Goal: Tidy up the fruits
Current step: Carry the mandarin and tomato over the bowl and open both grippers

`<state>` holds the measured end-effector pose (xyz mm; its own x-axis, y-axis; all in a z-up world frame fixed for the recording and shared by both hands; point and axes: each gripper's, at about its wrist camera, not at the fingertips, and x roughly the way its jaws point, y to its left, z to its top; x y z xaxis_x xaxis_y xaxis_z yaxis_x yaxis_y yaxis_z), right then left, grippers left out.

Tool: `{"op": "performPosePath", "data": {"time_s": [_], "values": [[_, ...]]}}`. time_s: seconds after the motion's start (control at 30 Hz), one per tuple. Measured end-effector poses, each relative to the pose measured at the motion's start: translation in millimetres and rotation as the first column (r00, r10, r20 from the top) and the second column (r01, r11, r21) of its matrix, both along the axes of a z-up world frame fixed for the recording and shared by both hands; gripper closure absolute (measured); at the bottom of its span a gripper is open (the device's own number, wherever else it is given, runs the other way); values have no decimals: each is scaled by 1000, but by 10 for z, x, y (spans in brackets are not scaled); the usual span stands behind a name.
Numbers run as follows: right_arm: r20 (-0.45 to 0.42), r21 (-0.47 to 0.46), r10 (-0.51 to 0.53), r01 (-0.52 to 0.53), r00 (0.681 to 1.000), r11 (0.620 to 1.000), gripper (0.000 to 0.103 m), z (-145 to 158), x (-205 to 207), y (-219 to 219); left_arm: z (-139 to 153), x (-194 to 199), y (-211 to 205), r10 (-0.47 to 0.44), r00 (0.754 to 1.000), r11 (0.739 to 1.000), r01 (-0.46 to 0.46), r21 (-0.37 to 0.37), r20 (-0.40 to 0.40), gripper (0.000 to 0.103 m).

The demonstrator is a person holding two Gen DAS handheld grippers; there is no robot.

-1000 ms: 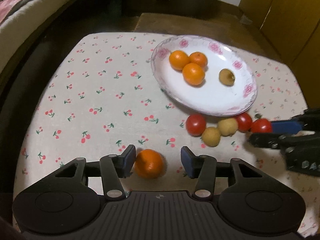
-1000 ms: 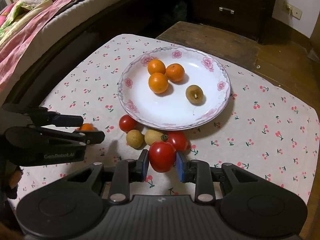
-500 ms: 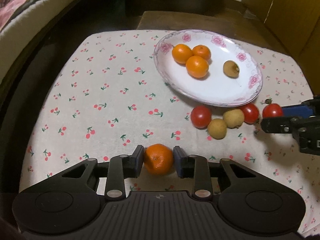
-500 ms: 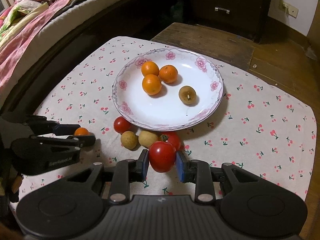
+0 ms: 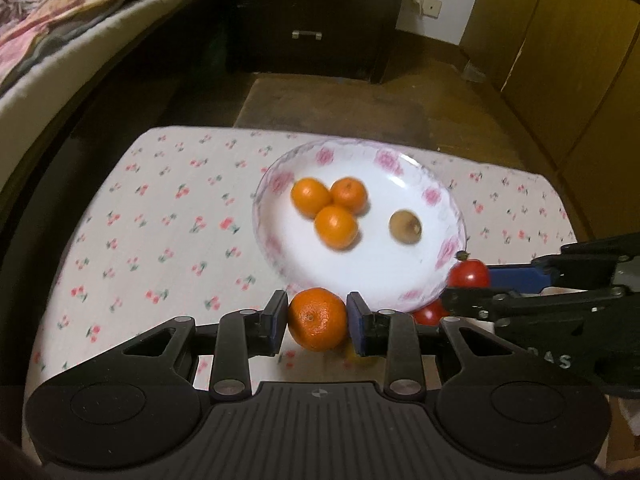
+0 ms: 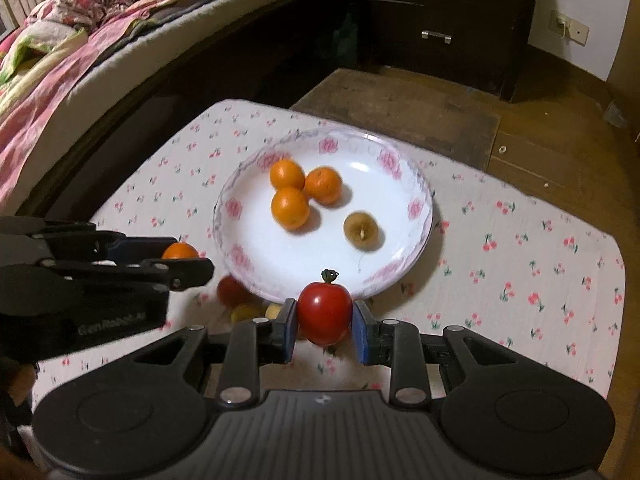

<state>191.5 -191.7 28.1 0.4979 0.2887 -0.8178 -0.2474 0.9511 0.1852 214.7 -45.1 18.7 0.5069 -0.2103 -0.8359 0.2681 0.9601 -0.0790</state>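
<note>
The left gripper (image 5: 317, 319) had its jaws closed on a mandarin (image 5: 318, 319), both blue pads pressed against the fruit's sides, and held it raised in front of the near rim of the plate (image 5: 404, 296); seen from the right wrist camera, that same gripper (image 6: 182, 258) reached in from the left with only the top of the mandarin (image 6: 180, 251) showing between its fingers, just beside the plate's left edge; the right gripper (image 6: 325, 320) was clamped on a red tomato (image 6: 324, 314), stem upward, lifted before the plate's near rim (image 6: 400, 276); from the left wrist camera the right gripper (image 5: 468, 280) came in from the right side with the tomato (image 5: 469, 274) pinched at its tips, close against the plate's right edge; the flowered white plate sat on a cherry-print tablecloth (image 6: 520, 248) and carried three mandarins (image 6: 290, 208) clustered and touching one another toward its left half, with a brown longan-like fruit (image 6: 361, 231) apart from them to the right; on the cloth below the plate's near rim lay another tomato (image 6: 231, 290) and two yellowish fruits (image 6: 246, 314), blurred and partly hidden by the grippers; a bed (image 6: 80, 40) with pink bedding ran along the left, and a dark drawer chest (image 6: 440, 20) stood beyond the table.
</note>
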Motion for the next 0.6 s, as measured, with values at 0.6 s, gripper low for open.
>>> {"op": "performPosePath", "data": {"time_s": [0.6], "values": [[4, 34, -25, 25, 1000, 999, 74, -173, 342, -6, -159, 339, -120, 26, 999, 1000, -26, -9, -22, 63]]}}
